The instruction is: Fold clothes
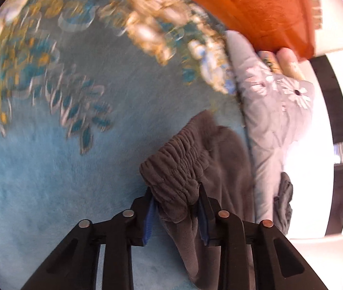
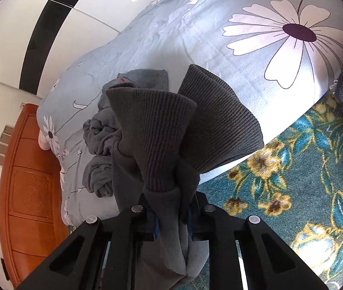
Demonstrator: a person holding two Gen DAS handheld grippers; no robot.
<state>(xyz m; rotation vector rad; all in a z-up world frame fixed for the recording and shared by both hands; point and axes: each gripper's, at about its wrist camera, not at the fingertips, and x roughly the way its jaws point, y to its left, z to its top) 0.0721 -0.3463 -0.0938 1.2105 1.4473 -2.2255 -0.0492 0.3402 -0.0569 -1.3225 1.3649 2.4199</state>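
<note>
Currently, the left gripper [image 1: 175, 213] clamps the grey trousers [image 1: 183, 169] at the waistband; the right gripper [image 2: 172, 213] clamps their ribbed cuffs [image 2: 156, 130]. The operator should keep the length taut and level.

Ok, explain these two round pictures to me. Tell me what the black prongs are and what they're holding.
No robot here: a person carries a two-finger gripper in each hand, each with a fisheye camera looking along its fingers, hence the round, bent images. The black prongs are those fingers. In the left wrist view, the left gripper pinches the elastic waistband of a grey garment above a teal flowered carpet. In the right wrist view, the right gripper clamps two ribbed cuffs of grey clothing. Behind lies a bed with a daisy-print quilt, where more grey clothes sit in a crumpled heap.
</note>
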